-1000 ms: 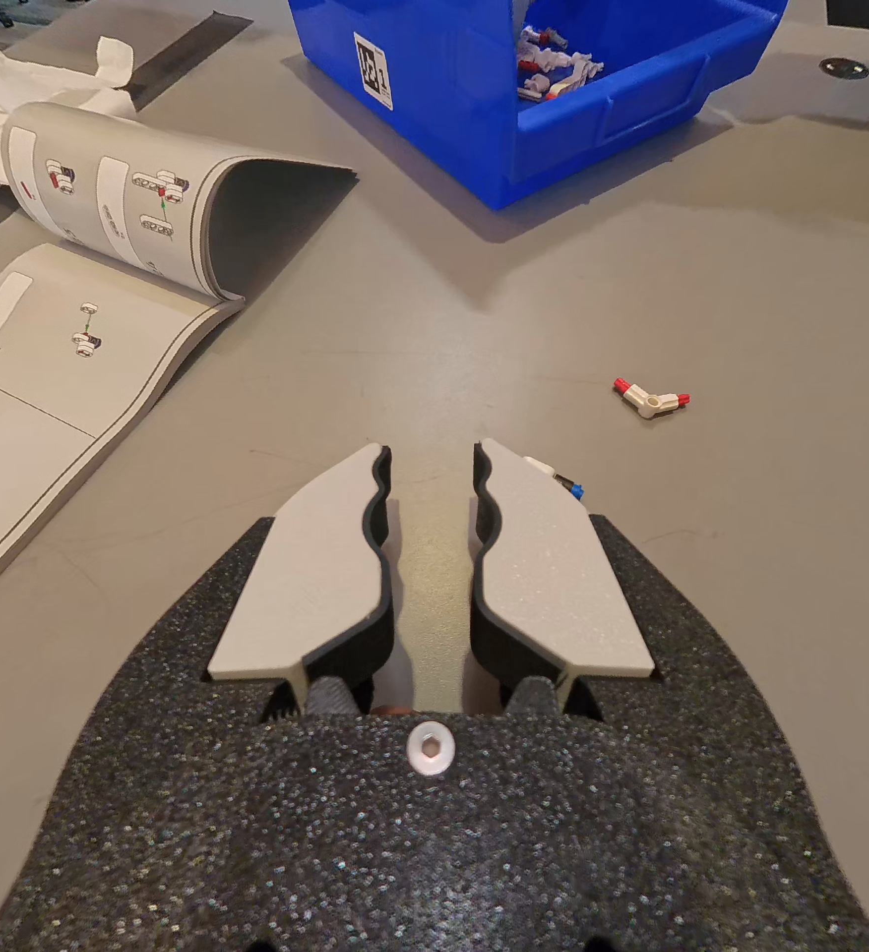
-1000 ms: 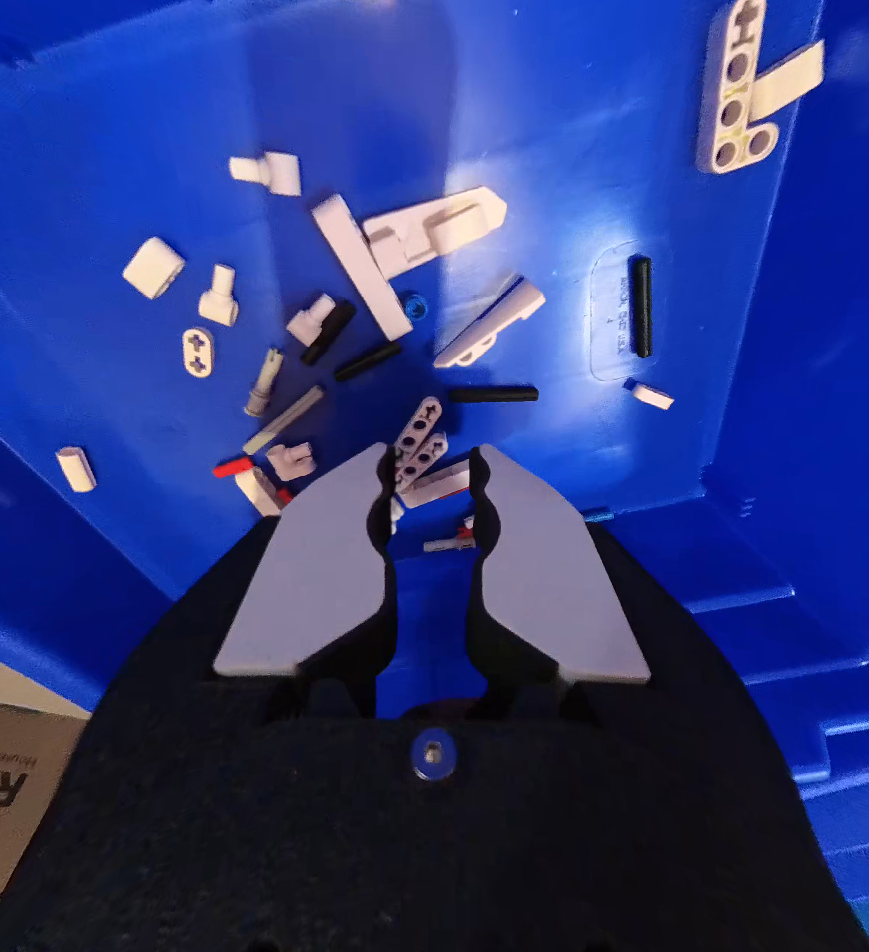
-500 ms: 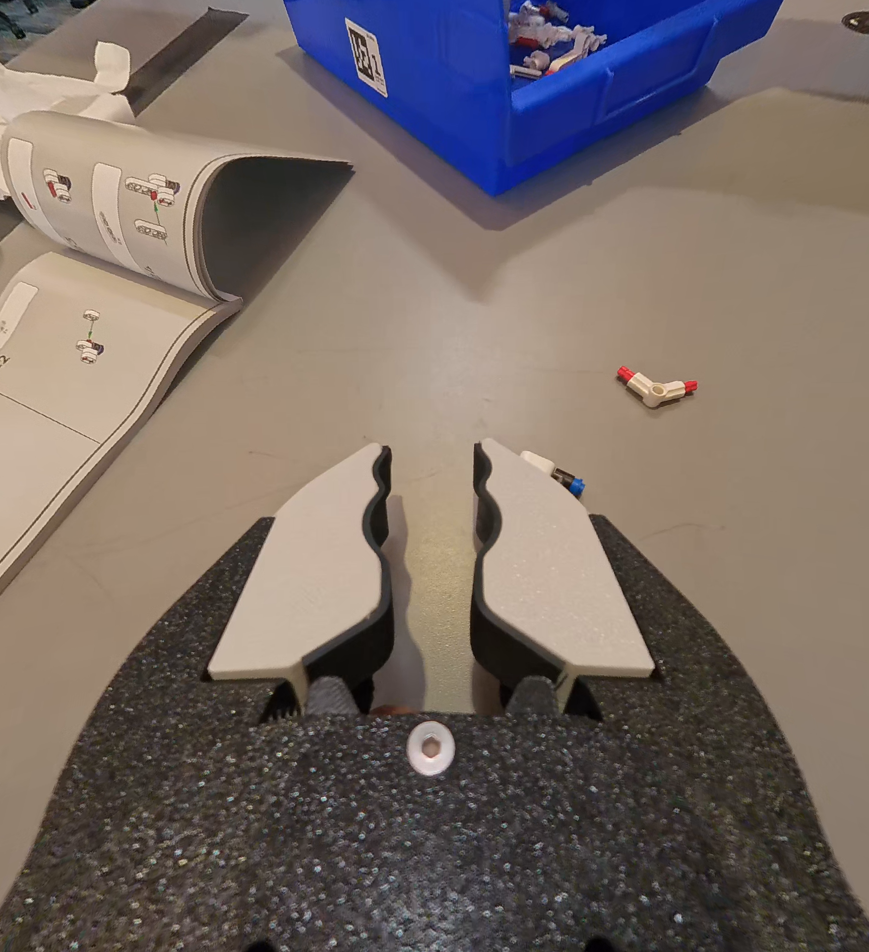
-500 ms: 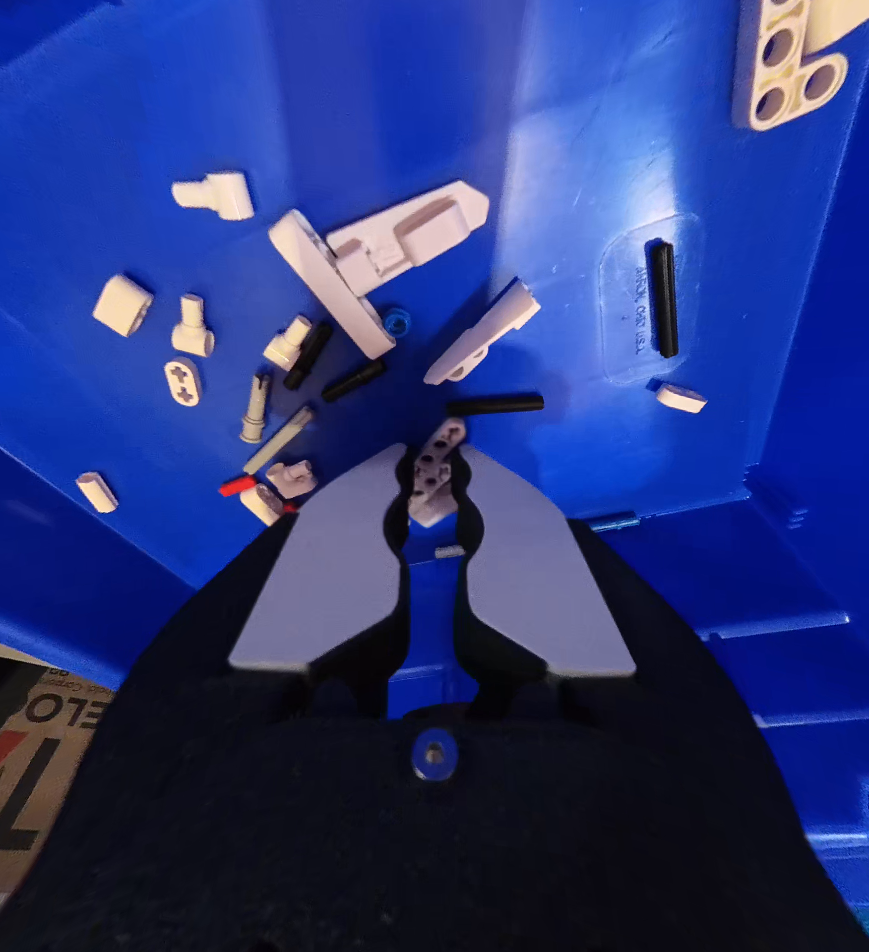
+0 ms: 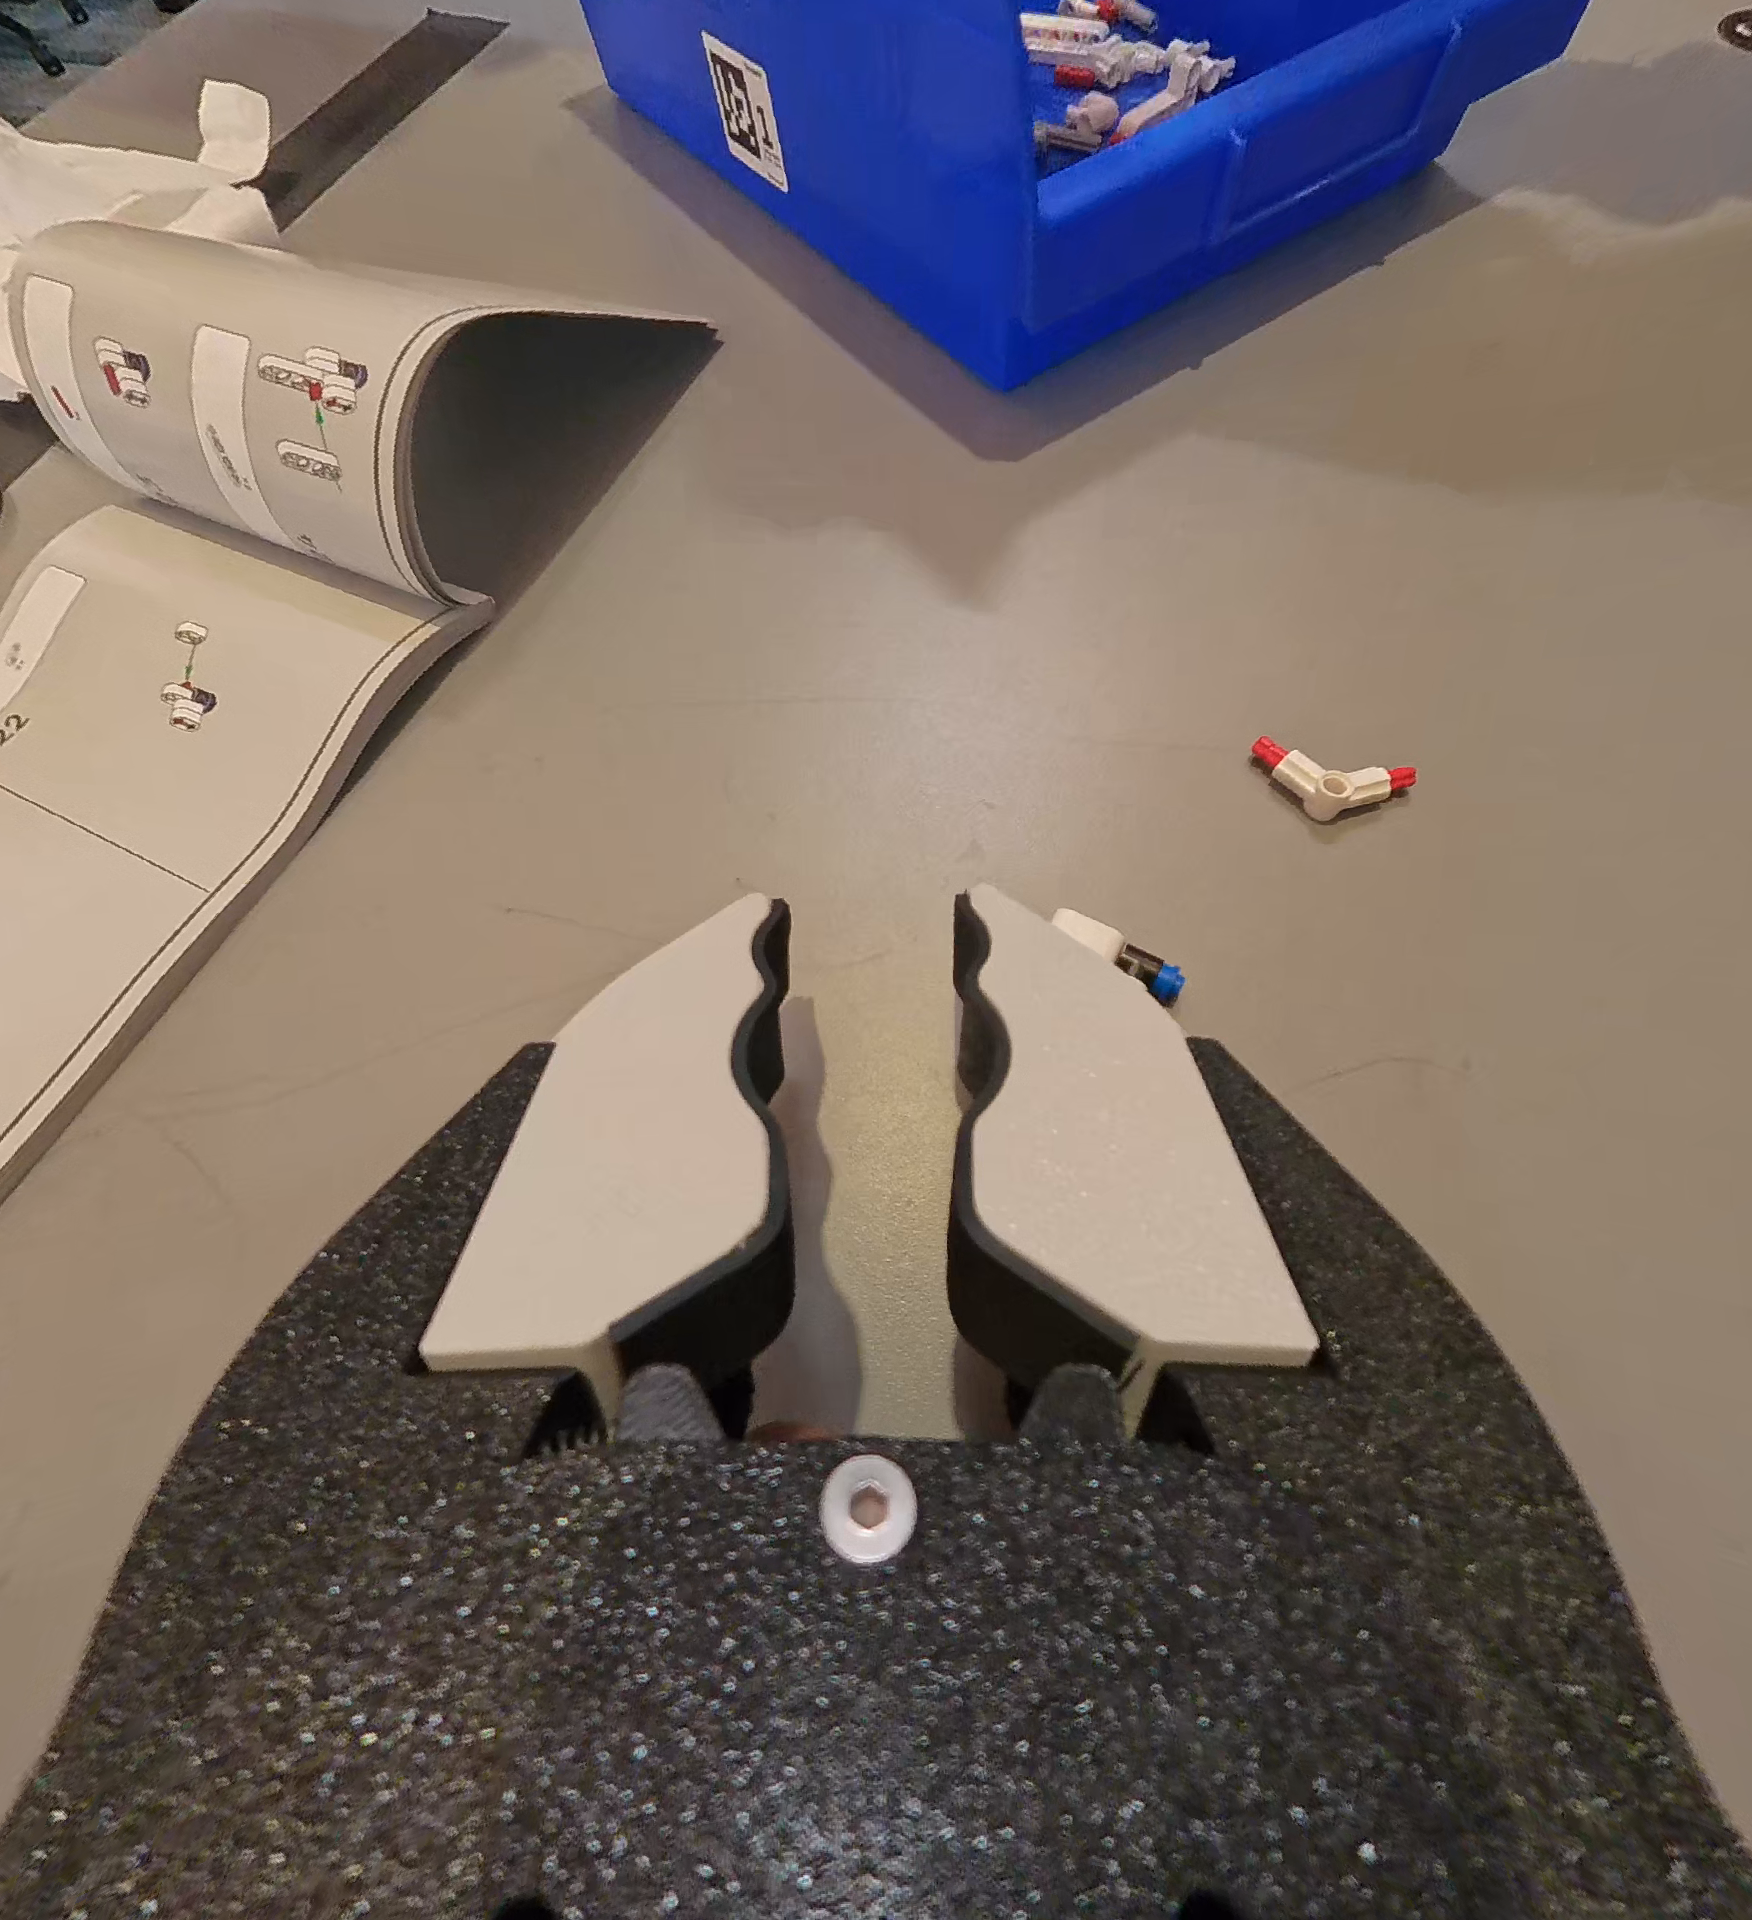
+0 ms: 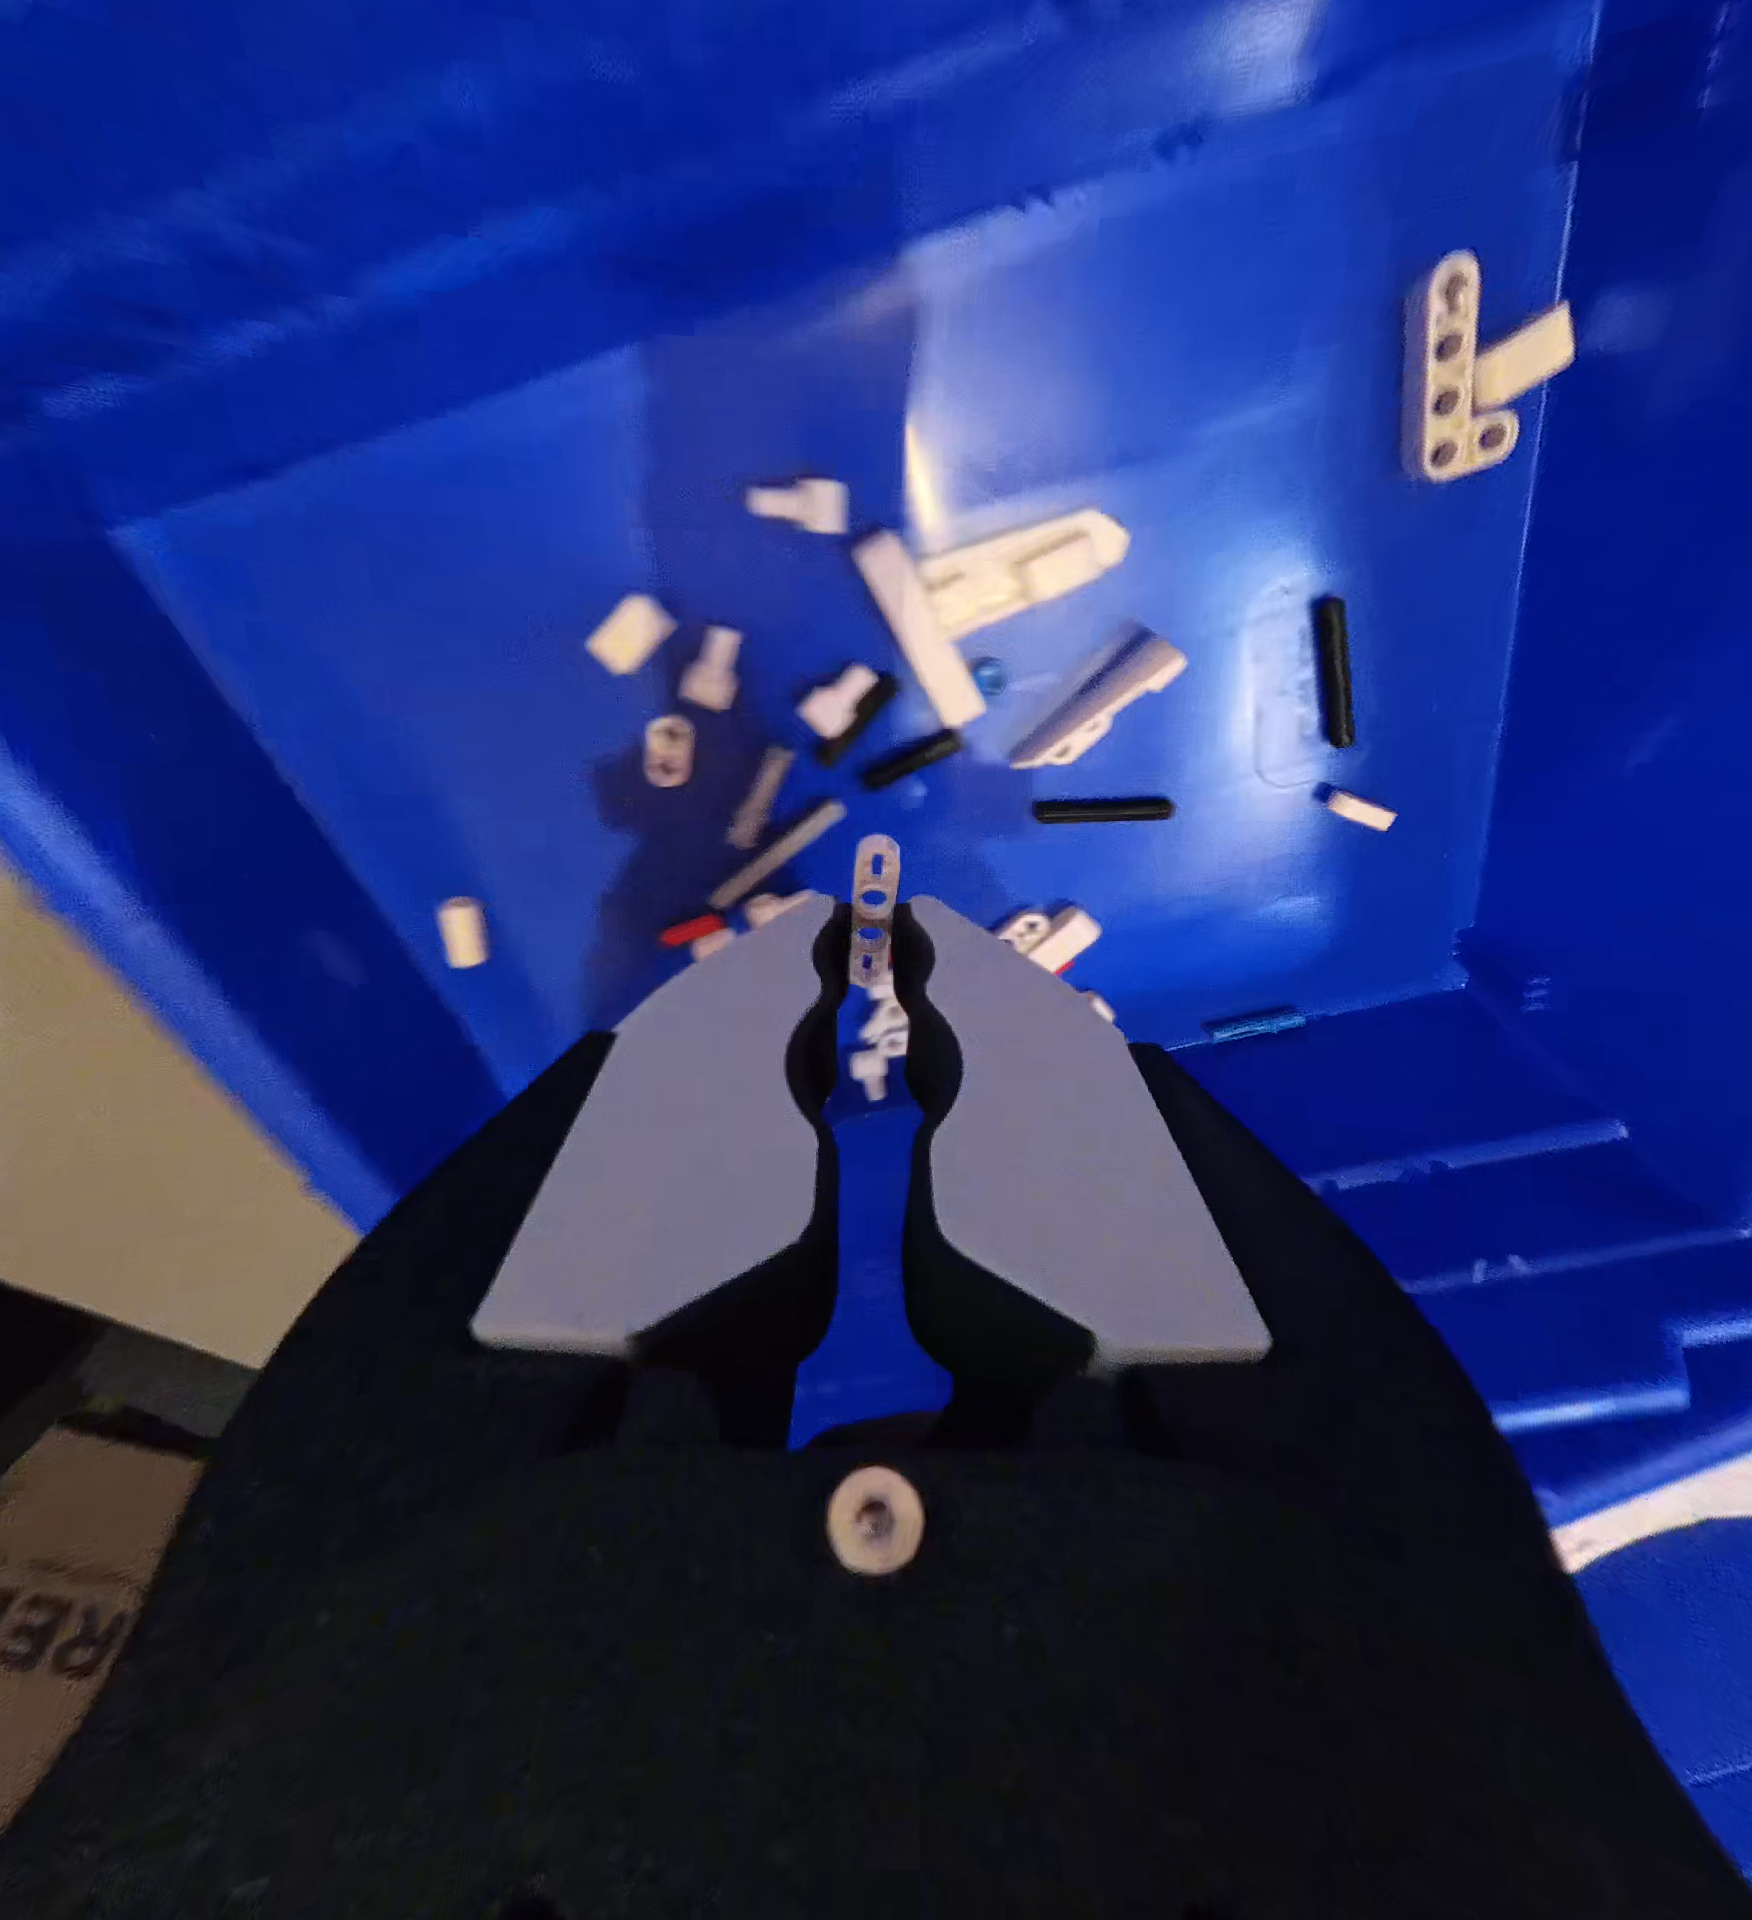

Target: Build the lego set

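Grippers apart: my right one in the blue bin, my left one over the grey table.

My right gripper (image 6: 874, 925) is nearly closed, its pads pinching a thin white holed beam (image 6: 874, 896) upright, above the loose white and black pieces on the blue bin (image 6: 436, 623) floor. My left gripper (image 5: 872, 904) stands part open with nothing between its fingers; a small white-and-blue pin (image 5: 1121, 951) lies just beside its right fingertip, a white angled connector with red ends (image 5: 1331, 781) farther right, an open instruction booklet (image 5: 228, 582) to the left.

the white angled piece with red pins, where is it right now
In the left wrist view, the angled piece lies on the grey table, ahead and right of the left tongs, beyond a blue-tipped part.
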`<state>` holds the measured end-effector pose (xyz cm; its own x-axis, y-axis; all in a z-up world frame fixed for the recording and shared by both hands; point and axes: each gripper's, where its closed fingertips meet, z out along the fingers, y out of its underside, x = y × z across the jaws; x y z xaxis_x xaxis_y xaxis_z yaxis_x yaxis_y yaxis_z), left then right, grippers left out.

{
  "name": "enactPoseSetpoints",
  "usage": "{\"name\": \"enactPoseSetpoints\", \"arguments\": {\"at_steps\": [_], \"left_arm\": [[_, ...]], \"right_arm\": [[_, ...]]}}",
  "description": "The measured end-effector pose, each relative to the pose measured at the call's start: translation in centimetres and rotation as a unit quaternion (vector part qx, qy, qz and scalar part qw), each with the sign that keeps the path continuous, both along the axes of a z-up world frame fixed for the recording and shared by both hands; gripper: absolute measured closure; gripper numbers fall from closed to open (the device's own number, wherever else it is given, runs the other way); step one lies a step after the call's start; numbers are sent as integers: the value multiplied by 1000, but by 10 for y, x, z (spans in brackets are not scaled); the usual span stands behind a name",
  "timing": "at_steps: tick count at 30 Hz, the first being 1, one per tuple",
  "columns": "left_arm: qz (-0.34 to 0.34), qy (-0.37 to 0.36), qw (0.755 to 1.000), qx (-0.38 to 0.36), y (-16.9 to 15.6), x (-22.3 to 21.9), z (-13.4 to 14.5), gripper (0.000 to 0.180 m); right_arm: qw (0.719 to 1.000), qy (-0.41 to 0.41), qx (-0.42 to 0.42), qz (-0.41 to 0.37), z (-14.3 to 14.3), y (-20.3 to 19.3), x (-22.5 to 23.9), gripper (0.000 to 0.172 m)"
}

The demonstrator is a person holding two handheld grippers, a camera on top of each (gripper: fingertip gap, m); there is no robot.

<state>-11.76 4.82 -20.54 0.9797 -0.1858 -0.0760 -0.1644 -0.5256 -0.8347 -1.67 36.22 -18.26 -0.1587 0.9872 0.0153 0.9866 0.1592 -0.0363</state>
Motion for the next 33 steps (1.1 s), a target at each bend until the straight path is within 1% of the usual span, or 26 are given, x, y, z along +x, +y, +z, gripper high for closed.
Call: {"name": "enactPoseSetpoints", "arguments": {"at_steps": [2, 4, 7, 9, 11, 14, 16, 19, 21, 23, 25, 28, 31, 33], "left_arm": [[0, 0, 1000, -1, 0, 0, 0, 150], [-1, 2, 1000, -1, 0, 0, 0, 150], [-1, 4, 1000, -2, 0, 1, -1, 150], [-1, 7, 1000, -3, 0, 1, -1, 150], [0, 9, 1000, -3, 0, 1, -1, 150], [1, 9, 1000, -2, 0, 0, -1, 150], [2, 9, 1000, -1, 0, 0, -1, 150], [2, 9, 1000, -1, 0, 0, -1, 150], [1, 10, 1000, -1, 0, 0, -1, 150], [0, 12, 1000, -2, 0, 1, -1, 150], [-1, 11, 1000, -2, 0, 1, -1, 150], [0, 6, 1000, -2, 0, 0, -1, 151], [0, 5, 1000, -4, 0, 1, -1, 150], [-2, 8, 1000, -6, 0, 1, -2, 150]], "right_arm": [[999, 27, -4, 40, 20, -30, -1, 164], [995, 51, -8, 91, 38, -71, 0, 164], [981, 76, -20, 175, 49, -140, 3, 165], [970, 81, -29, 227, 44, -184, 5, 165], [959, 77, -36, 269, 31, -219, 8, 164], [951, 60, -30, 301, 0, -246, 10, 164], [952, 43, -28, 301, -21, -248, 10, 164], [958, 18, -31, 284, -49, -242, 12, 164], [959, 27, -41, 279, -54, -241, 11, 164], [963, 27, -39, 266, -54, -238, 10, 158], [962, 39, -45, 266, -44, -236, 12, 153], [963, 68, -64, 254, -8, -224, 14, 150], [969, 91, -52, 224, 33, -182, 15, 150], [979, 99, -16, 175, 48, -133, 7, 150]]}}
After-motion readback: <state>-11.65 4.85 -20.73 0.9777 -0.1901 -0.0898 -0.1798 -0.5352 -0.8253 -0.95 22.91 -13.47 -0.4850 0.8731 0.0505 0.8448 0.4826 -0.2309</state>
